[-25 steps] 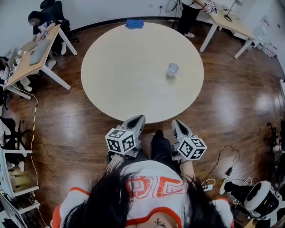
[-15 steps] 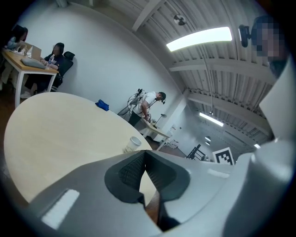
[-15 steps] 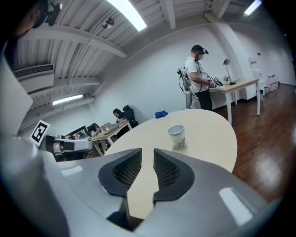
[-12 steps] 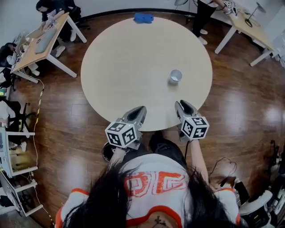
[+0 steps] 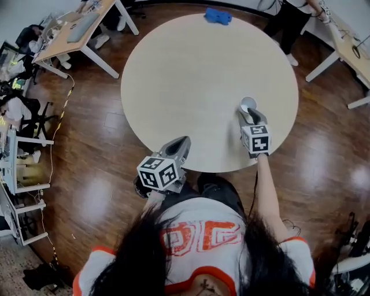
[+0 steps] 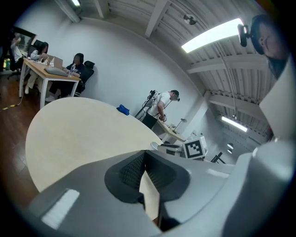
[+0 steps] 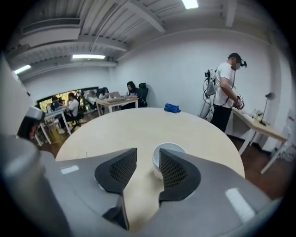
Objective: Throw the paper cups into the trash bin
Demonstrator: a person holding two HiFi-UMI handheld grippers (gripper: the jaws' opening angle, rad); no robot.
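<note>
At the lower right part of the round table [image 5: 196, 75] in the head view, the right gripper [image 5: 250, 111] reaches out on a nearly straight bare forearm [image 5: 266, 191] that runs up the frame from the person's shoulder. Its marker cube [image 5: 256, 139] faces the camera and its jaws point up the frame at the paper cup [image 5: 247, 103], which stands upright on the tabletop just ahead of the tips. In the right gripper view the jaws stand apart, having just been opening, with bare tabletop between the pads. The cup [image 7: 167, 149] shows just right of centre, its white rim partly behind the tip of the jaw on the picture's right; no pad presses on it.

Lower and left of centre in the head view, the left gripper [image 5: 182, 141] is held back close to the person's body, at the near edge of the table. It points up and slightly right. In its own view the jaws meet at their tips with nothing gripped between them.

A blue object [image 5: 218, 15] lies at the table's far edge, top of the frame.
</note>
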